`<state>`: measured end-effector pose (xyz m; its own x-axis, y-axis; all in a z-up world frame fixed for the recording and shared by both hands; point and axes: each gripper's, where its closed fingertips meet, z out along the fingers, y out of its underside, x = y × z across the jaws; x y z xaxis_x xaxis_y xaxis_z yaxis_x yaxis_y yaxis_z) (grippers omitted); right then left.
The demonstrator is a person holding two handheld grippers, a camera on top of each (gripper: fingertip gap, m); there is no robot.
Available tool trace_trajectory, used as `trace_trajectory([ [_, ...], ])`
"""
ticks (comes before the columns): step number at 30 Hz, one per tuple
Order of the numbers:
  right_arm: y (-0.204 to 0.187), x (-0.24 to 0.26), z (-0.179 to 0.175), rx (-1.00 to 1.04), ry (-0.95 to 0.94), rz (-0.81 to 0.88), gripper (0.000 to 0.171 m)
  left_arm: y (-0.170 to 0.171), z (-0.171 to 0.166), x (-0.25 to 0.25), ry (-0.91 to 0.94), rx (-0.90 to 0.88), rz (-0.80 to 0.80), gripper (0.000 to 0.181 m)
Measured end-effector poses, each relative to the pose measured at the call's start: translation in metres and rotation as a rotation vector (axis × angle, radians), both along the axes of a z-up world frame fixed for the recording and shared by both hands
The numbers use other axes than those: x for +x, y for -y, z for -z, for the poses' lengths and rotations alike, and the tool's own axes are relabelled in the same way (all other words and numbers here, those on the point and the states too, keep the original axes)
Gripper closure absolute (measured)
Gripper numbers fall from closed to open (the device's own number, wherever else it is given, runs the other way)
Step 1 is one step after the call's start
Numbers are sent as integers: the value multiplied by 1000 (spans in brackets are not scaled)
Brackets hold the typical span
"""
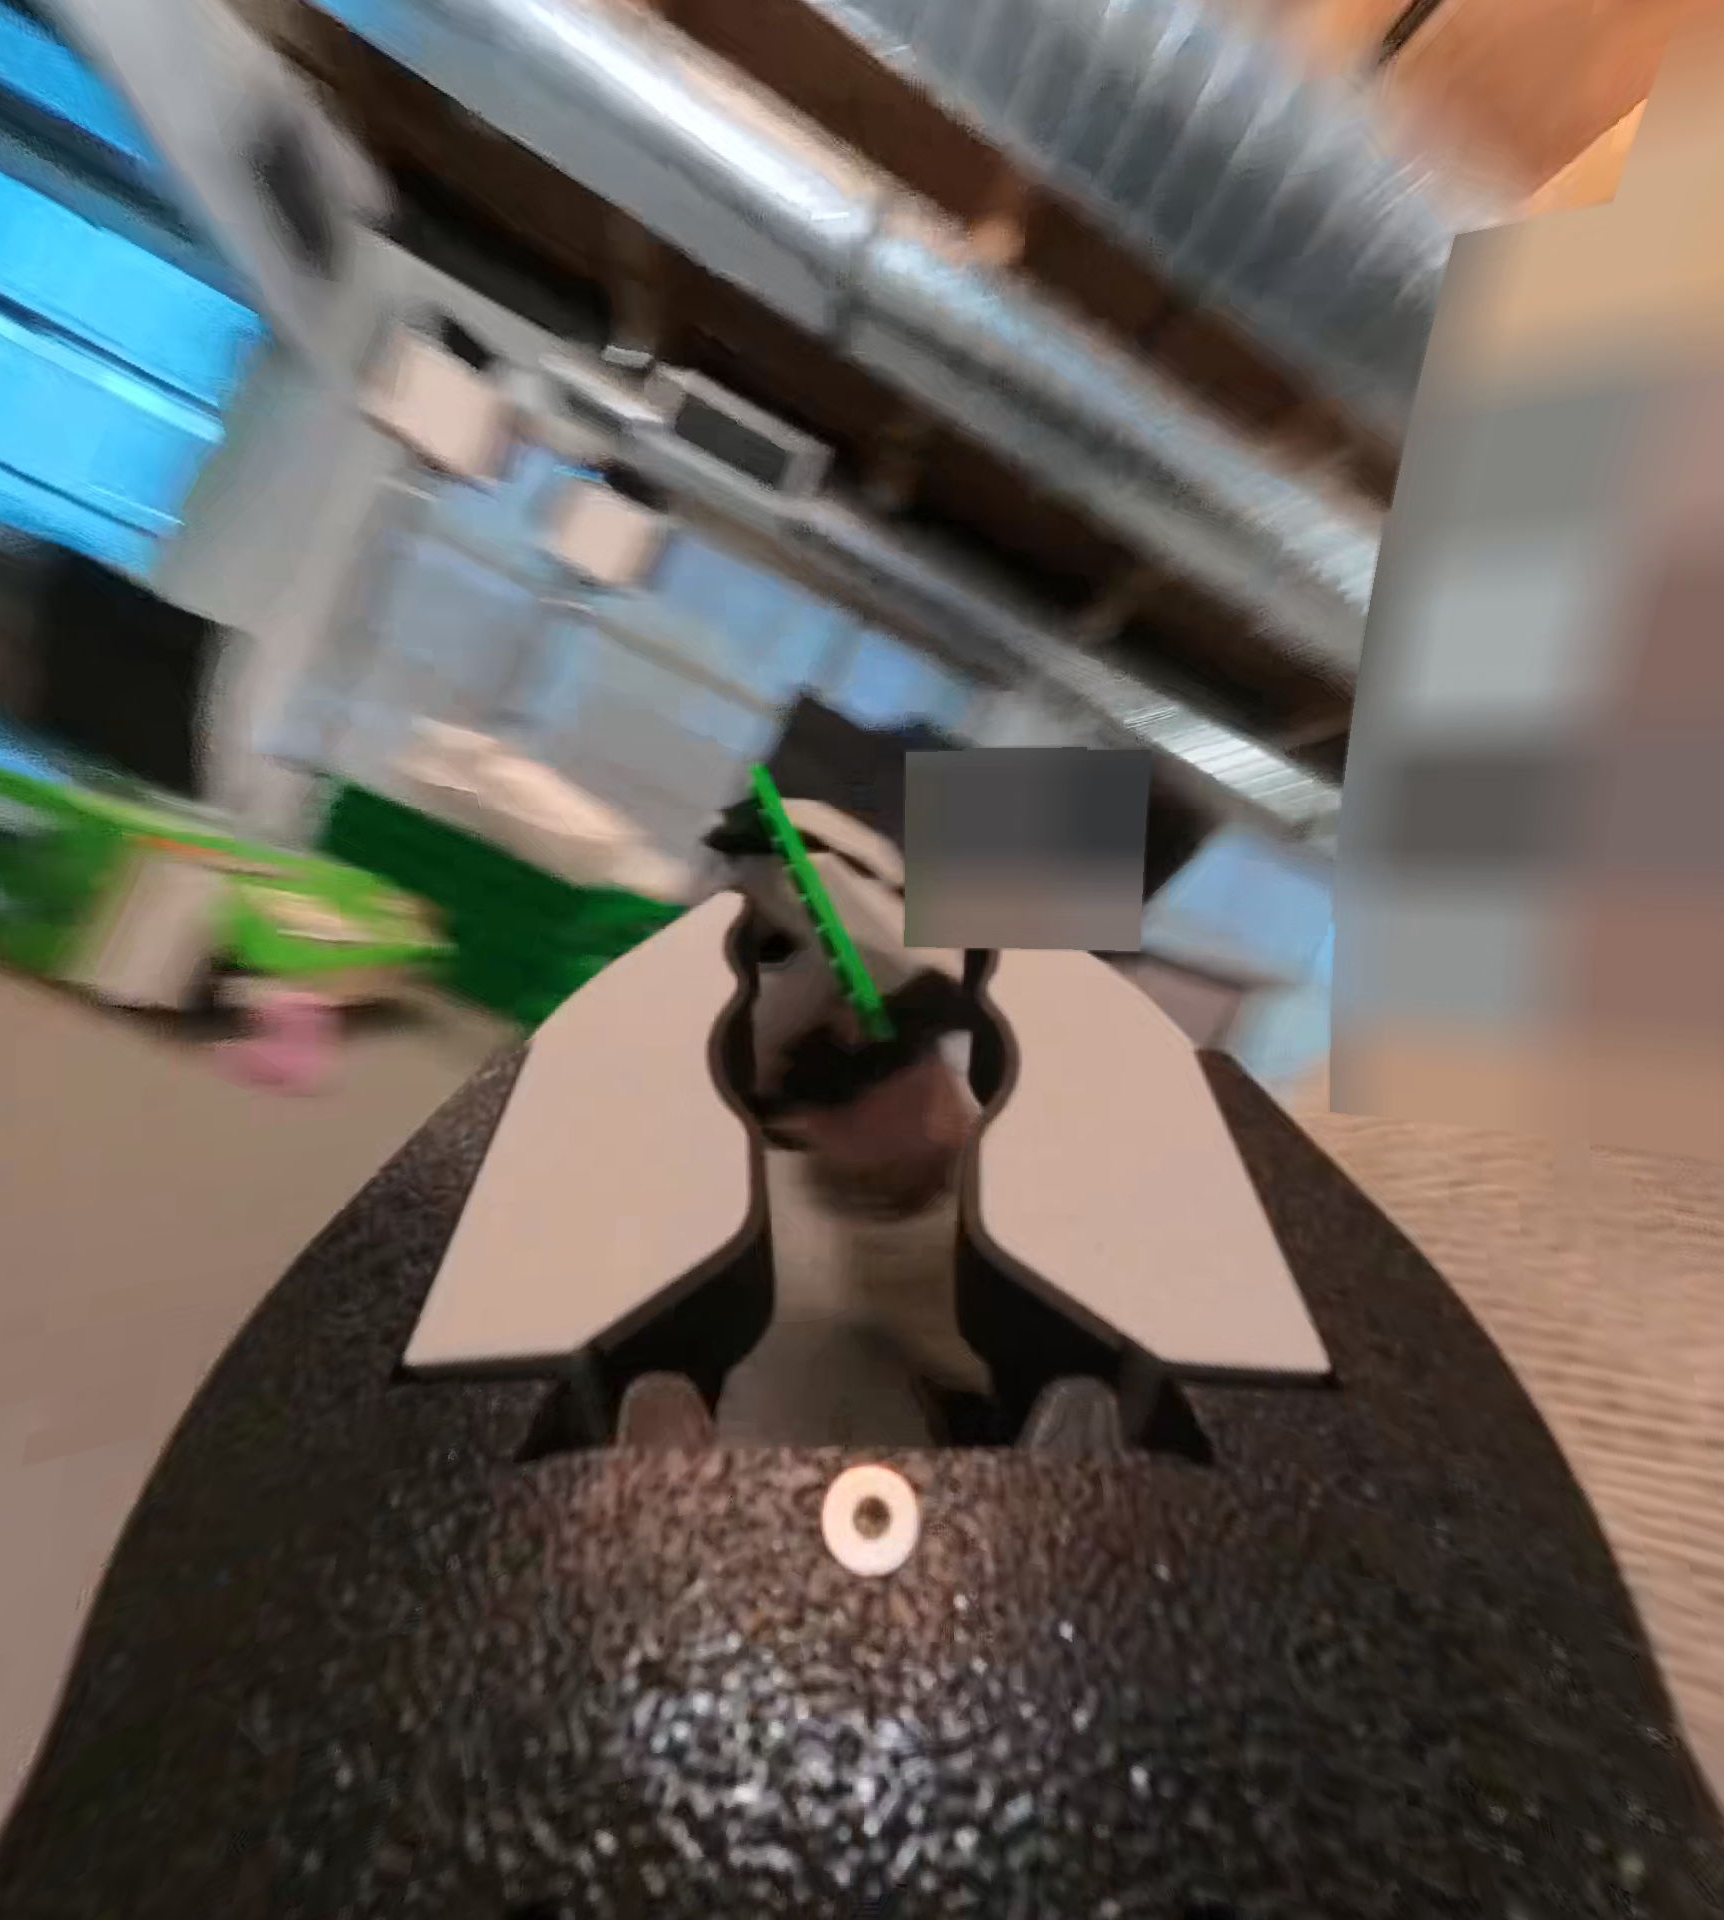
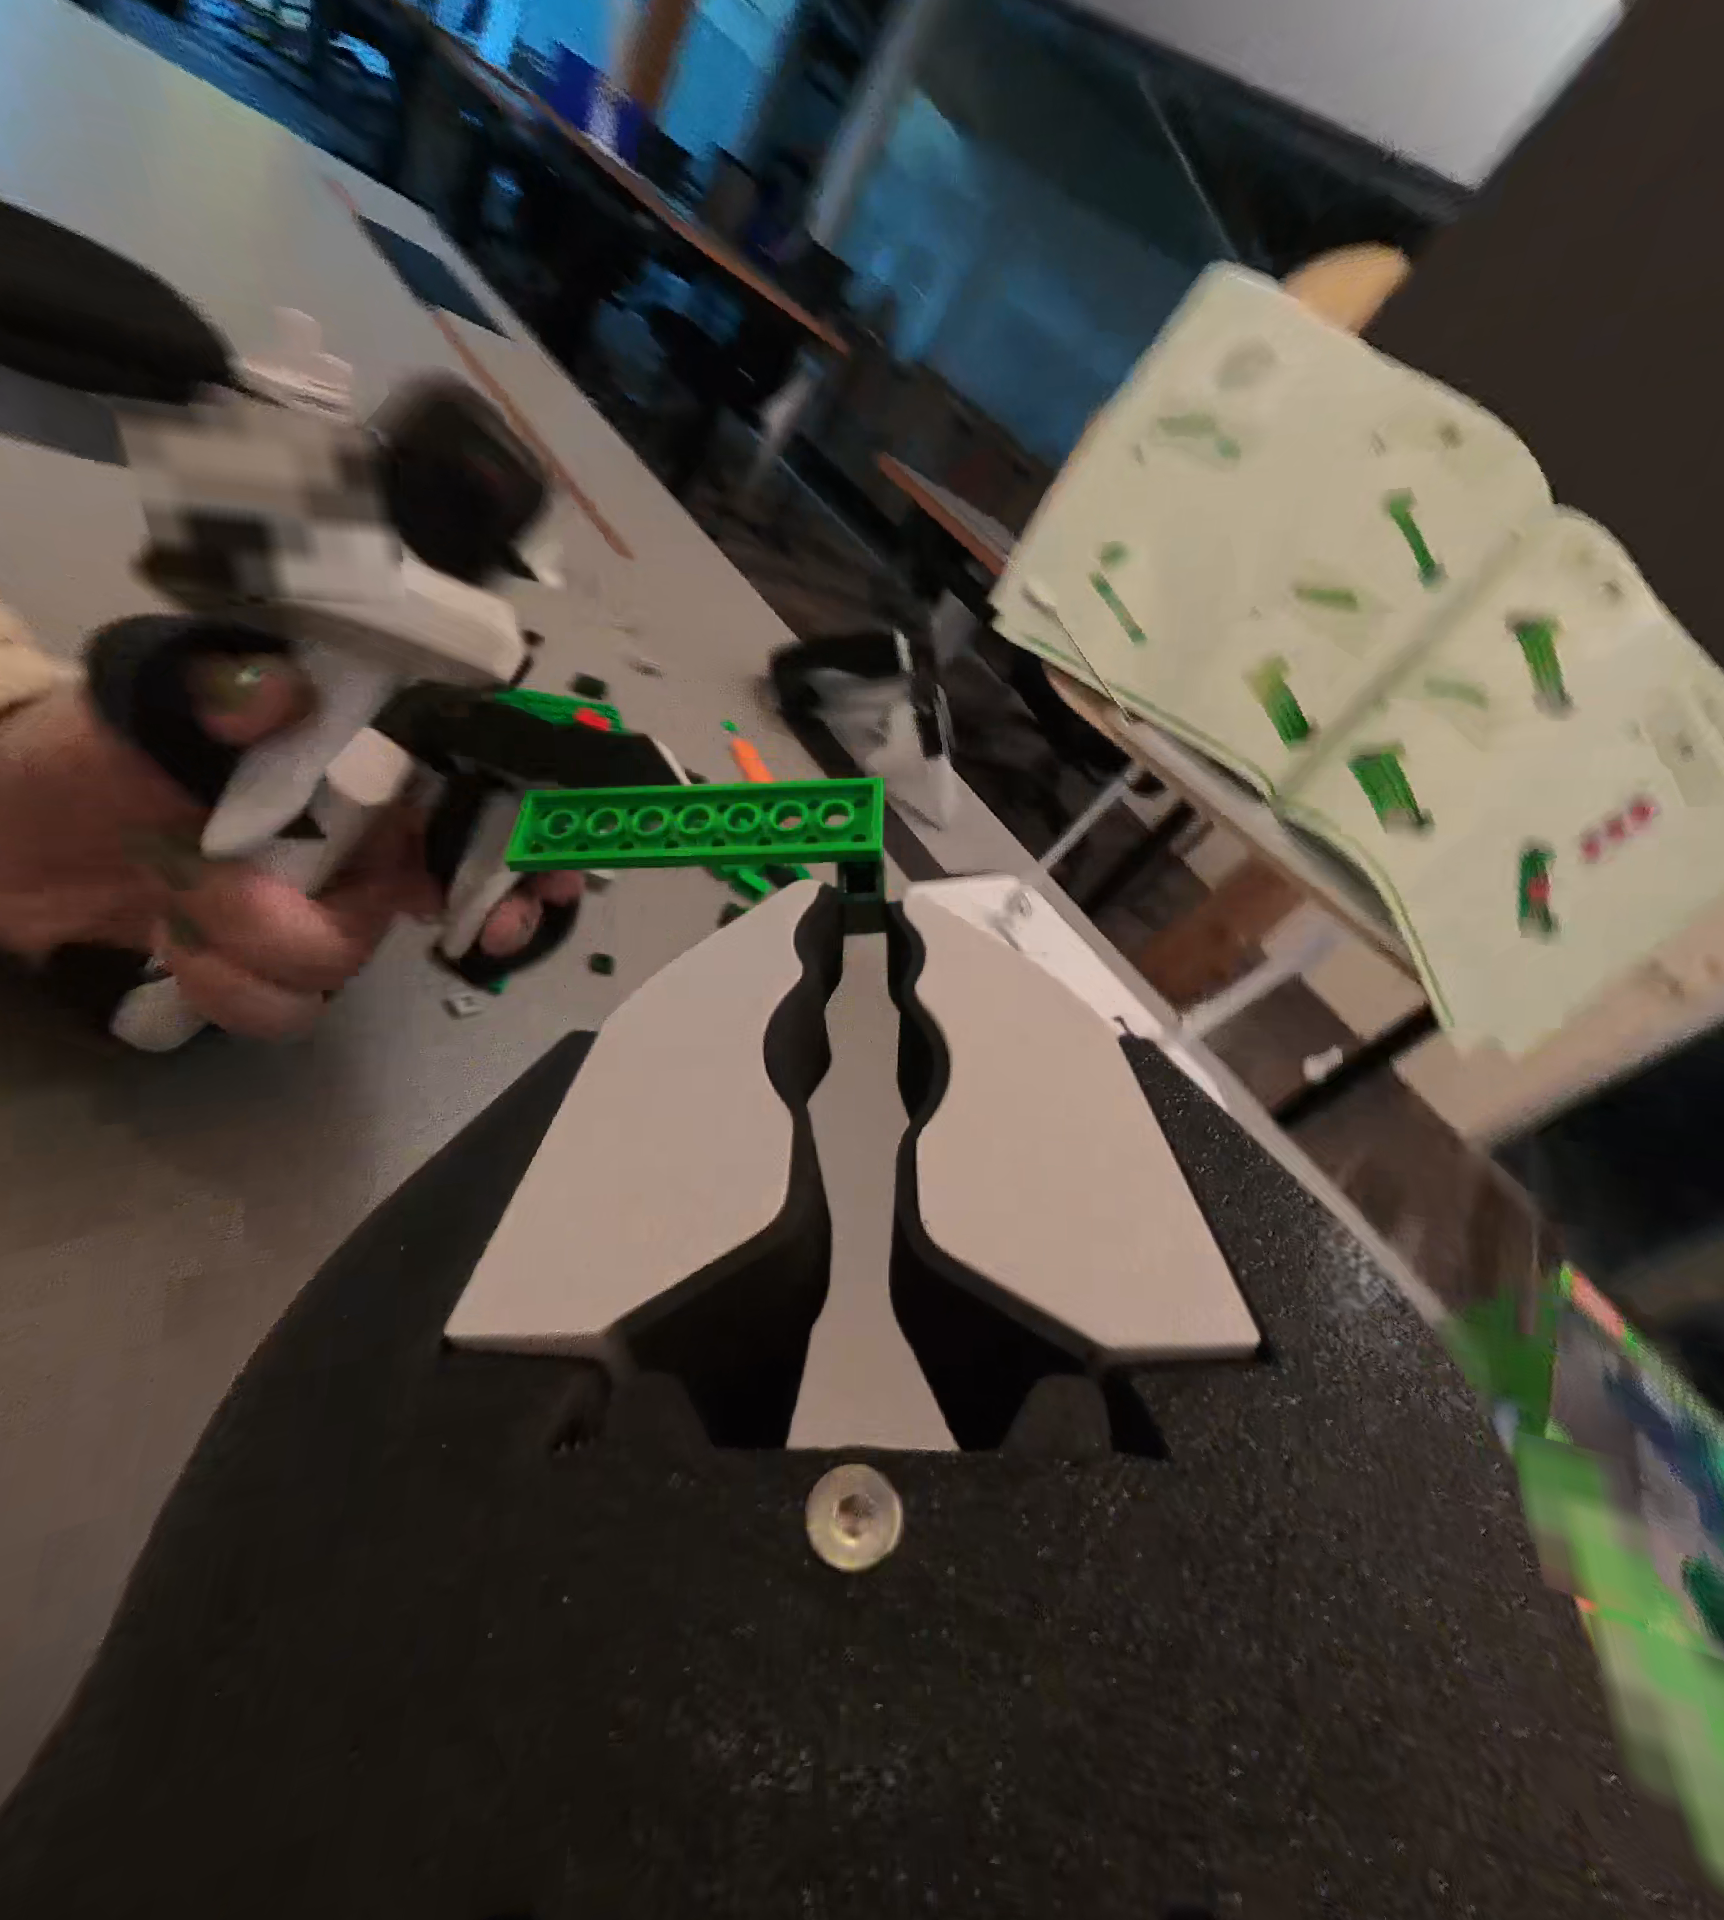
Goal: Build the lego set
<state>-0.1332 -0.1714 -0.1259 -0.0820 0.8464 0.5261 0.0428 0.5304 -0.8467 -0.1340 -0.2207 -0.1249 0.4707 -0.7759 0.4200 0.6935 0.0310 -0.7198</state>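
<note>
One green lego plate (image 2: 697,826) pinched in right gripper (image 2: 863,914) fingers (edge-on from left view), left gripper (image 1: 863,997) fingers parted.

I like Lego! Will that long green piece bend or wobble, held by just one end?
The green plate probably stays stiff, jutting out straight. The right gripper pinches only one end, so it may swivel if bumped. It looks thin, likely light.

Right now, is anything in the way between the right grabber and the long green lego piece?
No. The right gripper is already pinched on a small dark green piece under one end of the long green plate, lifted above the table. Nothing sits between them.
</note>
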Motion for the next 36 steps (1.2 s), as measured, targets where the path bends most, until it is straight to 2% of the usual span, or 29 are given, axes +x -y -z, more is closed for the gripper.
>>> trace_trajectory([
  [3, -19, -8, 12, -130, 6, 106, 163, -21, 24, -33, -401, -97, -568, 141],
  [4, -22, -12, 19, -149, 18, 127, 163, -22, 26, -36, -504, -96, -665, 141],
  [7, -23, -19, 34, -207, 32, 141, 163, -27, 33, -29, -711, -112, -769, 136],
  [10, -24, -22, 41, -224, 37, 150, 163, -34, 47, -21, -833, -146, -778, 137],
  [19, -24, -25, 48, -231, 42, 172, 163, -37, 52, -23, -945, -165, -866, 164],
  [33, -23, -28, 54, -281, 43, 192, 163, -40, 59, -28, -1049, -213, -955, 160],
  [36, -22, -29, 55, -267, 44, 191, 163, -41, 60, -30, -1067, -220, -970, 164],
])
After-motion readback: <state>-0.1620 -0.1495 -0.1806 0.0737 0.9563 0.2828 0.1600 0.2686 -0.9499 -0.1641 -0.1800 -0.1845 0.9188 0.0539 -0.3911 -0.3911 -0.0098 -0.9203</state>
